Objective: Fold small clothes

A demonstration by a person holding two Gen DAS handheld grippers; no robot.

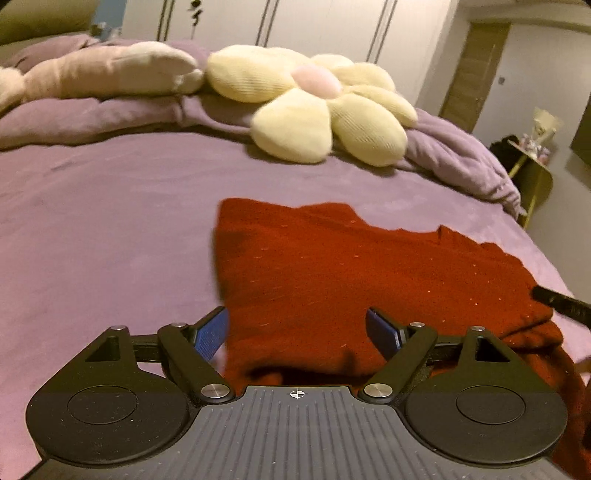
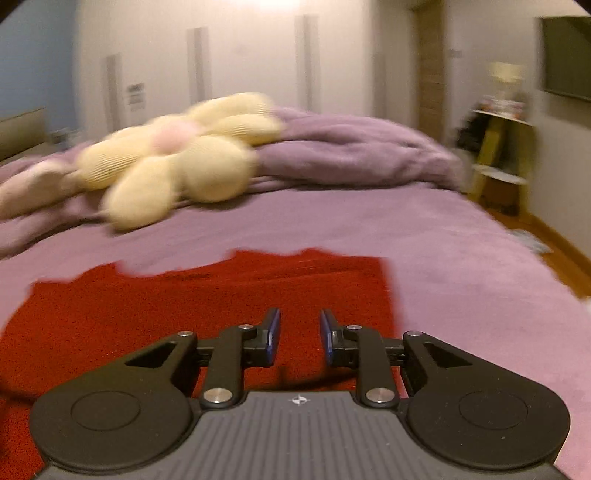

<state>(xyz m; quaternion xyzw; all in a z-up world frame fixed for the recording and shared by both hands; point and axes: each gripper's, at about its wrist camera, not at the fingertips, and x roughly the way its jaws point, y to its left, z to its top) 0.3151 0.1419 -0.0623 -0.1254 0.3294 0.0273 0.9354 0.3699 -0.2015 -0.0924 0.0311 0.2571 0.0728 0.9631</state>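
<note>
Nearest the left wrist camera, the left tongs (image 1: 297,332) stand spread wide, their blue pads (image 1: 210,338) apart and pinching nothing; the near edge of a red garment (image 1: 332,266) lies below and between them, and whether the pads touch the cloth I cannot tell. Close to the right wrist camera, the right tongs (image 2: 298,338) are parted by a narrow gap with nothing caught between the pads, and red cloth shows beneath them.

Beyond both pairs of tongs the red garment (image 2: 207,295) lies fairly flat on the purple bed (image 1: 92,221), its far edge uneven and stepped. From the left view a black bar (image 1: 561,301), which seems to be part of the other tool, crosses the garment's right side; there the cloth bunches and hangs toward the bed's edge.

Farther back on the bed rests a cream flower-shaped cushion (image 1: 314,107) with a pink centre, lying against a rumpled purple duvet (image 2: 351,147). A pale plush toy (image 1: 110,70) lies to its left in the left view.

At the far side of the room stand white wardrobe doors (image 1: 314,22), and to the right a small yellow shelf unit (image 2: 495,155) holding blurred things.
</note>
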